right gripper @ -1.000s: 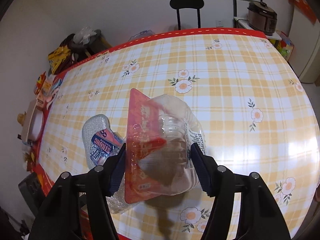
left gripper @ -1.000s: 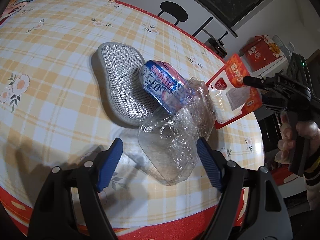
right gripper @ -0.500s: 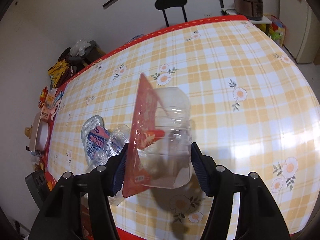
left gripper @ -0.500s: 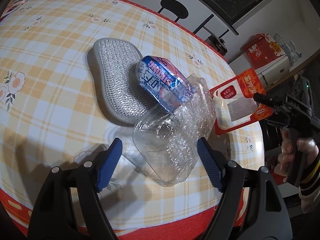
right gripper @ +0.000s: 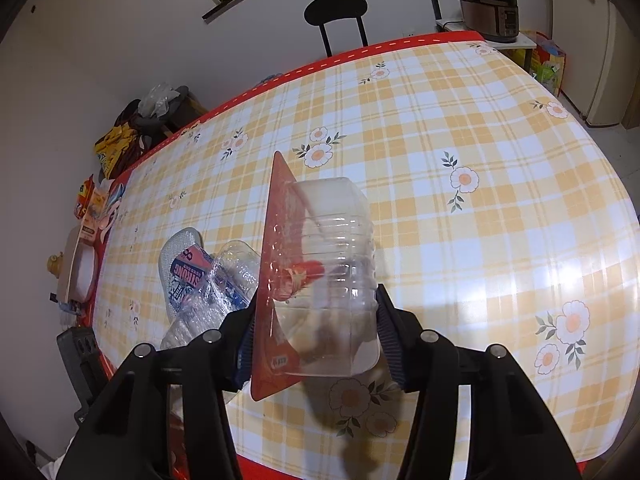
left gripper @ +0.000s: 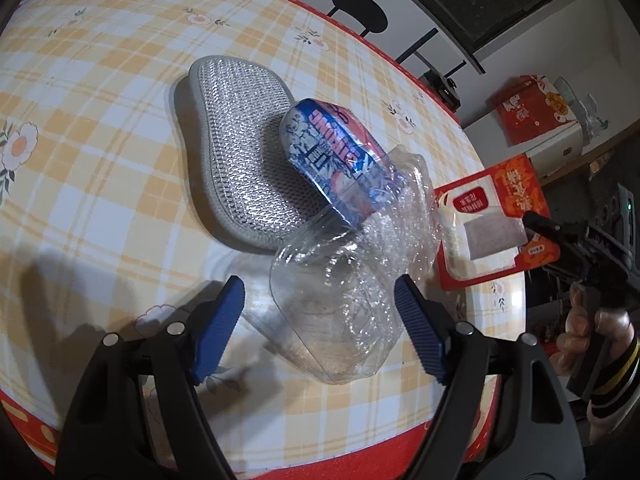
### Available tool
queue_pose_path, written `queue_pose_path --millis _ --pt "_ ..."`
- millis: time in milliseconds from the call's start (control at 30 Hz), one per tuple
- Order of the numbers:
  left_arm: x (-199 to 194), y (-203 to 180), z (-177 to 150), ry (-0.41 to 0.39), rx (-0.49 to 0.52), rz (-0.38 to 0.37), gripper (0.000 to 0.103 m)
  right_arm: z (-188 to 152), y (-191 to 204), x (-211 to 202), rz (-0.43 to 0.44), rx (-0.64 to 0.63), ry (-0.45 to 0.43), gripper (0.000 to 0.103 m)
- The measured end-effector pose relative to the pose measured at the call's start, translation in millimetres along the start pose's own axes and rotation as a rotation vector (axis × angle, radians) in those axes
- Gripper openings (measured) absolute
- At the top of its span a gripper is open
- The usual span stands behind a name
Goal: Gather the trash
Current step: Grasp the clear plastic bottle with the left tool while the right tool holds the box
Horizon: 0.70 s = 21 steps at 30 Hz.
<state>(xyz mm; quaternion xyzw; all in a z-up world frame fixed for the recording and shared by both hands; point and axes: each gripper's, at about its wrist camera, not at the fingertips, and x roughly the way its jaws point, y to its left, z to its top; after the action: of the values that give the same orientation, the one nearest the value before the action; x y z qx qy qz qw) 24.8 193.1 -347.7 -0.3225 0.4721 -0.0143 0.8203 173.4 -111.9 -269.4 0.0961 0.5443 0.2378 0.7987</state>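
The right tongs point(right gripper: 316, 328) have been closing over the last second and are now clenching the red-backed blister pack point(right gripper: 320, 276), pads pressing both sides, holding it above the checked tabletop point(right gripper: 480, 160), lower and nearer the edge than before. The left tongs point(left gripper: 320, 320) are hanging released, barely shifted, with the crumpled clear bottle point(left gripper: 344, 280) lying between the blue pads, leaning on the grey mesh pad point(left gripper: 244, 160)
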Motion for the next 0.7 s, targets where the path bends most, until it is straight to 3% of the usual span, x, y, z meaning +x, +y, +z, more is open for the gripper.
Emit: queue_pose_path --millis 367,467,700 --pt "22.7 -2.6 11.9 0.033 -0.027 -0.063 0.075 -2.8 -0.6 -0.9 -0.011 -0.016 -0.001 0.052" --pt "25.4 -7.9 13.8 0.044 -0.008 -0.054 0.064 -2.7 2.8 -2.0 -0.009 -0.018 0.0 0.051" --pt "8.5 -20.3 15.2 0.031 0.03 -0.044 0.057 -1.0 7.4 -13.6 0.009 -0.028 -0.028 0.051"
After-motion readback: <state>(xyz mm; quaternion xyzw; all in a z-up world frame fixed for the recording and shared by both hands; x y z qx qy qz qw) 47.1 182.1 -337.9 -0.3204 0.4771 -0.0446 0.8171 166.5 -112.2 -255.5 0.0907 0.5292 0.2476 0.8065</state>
